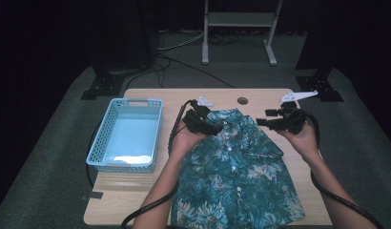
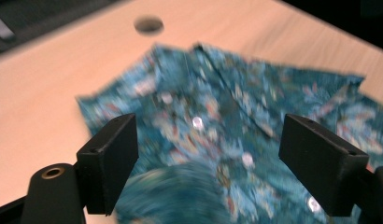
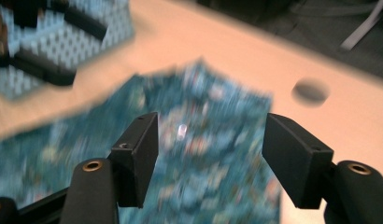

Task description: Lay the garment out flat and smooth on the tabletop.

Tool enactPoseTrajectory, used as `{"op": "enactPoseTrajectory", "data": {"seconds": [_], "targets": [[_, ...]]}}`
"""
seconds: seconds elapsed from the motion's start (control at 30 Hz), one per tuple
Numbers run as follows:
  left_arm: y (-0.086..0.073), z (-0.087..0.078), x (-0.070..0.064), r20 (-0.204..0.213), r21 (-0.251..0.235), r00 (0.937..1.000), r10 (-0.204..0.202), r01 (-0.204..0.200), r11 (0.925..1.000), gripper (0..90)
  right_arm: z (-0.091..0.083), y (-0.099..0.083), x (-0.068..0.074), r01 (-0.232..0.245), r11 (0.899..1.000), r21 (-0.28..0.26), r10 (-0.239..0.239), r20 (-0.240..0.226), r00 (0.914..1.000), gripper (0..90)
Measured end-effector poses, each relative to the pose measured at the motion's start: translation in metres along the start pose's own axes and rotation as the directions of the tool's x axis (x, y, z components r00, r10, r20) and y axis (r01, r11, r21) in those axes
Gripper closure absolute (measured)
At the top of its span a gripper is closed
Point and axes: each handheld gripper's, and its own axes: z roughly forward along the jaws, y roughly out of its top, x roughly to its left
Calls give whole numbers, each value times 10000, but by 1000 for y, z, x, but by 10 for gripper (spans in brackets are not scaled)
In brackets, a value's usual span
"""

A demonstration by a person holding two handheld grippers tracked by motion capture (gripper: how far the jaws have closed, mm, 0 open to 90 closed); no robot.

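Observation:
A teal floral button shirt [image 1: 236, 171] lies spread on the wooden table [image 1: 150, 191], collar toward the far edge. My left gripper [image 1: 217, 128] hovers over the shirt's upper left, near the collar, jaws wide open with nothing between them. In the left gripper view the shirt [image 2: 217, 121] with its white buttons lies below the open jaws of the left gripper [image 2: 224, 158]. My right gripper [image 1: 260, 122] hovers over the shirt's upper right shoulder, open and empty. The right gripper view shows blurred shirt fabric [image 3: 203, 154] under the right gripper [image 3: 210, 156].
A light blue plastic basket [image 1: 127, 135] stands at the table's left side. A round cable hole [image 1: 242, 100] is near the far edge. Black cables trail from both grippers. Stand legs [image 1: 236, 28] rise on the floor beyond the table.

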Motion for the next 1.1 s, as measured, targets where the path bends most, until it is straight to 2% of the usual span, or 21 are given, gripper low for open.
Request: {"op": "enactPoseTrajectory", "data": {"seconds": [0.1,0.17,0.23,0.37,0.47,0.6,0.77,1.1], "targets": [[-16,11,-4,-64,408,10000,28,-25,9992,167,16,-25,-1,-2,9964,850,19,-207,9998,335],[-27,20,-8,-61,717,9999,124,-120,9974,167,24,-39,-1,-50,9931,1170,86,-303,9995,332],[-35,27,-10,423,957,9991,-101,60,9954,167,33,-55,-1,-171,9882,1525,239,-423,9988,328],[-49,37,-17,646,1253,9978,-172,90,9921,168,44,-77,3,-59,9803,1976,141,-397,9991,327],[-56,42,-20,831,1321,9964,-185,74,9912,197,47,-90,5,-62,9796,2009,160,-472,9988,327],[-62,48,-23,877,1423,9959,-237,111,9898,218,49,-98,8,-26,9795,2014,127,-489,9987,328],[-69,52,-24,775,1586,9968,-184,59,9873,246,51,-103,12,192,9796,1999,-104,-451,9989,326],[-78,49,-26,637,1541,9980,-5,-94,9880,241,52,-109,19,559,9794,1940,-515,-273,9983,312]]}}
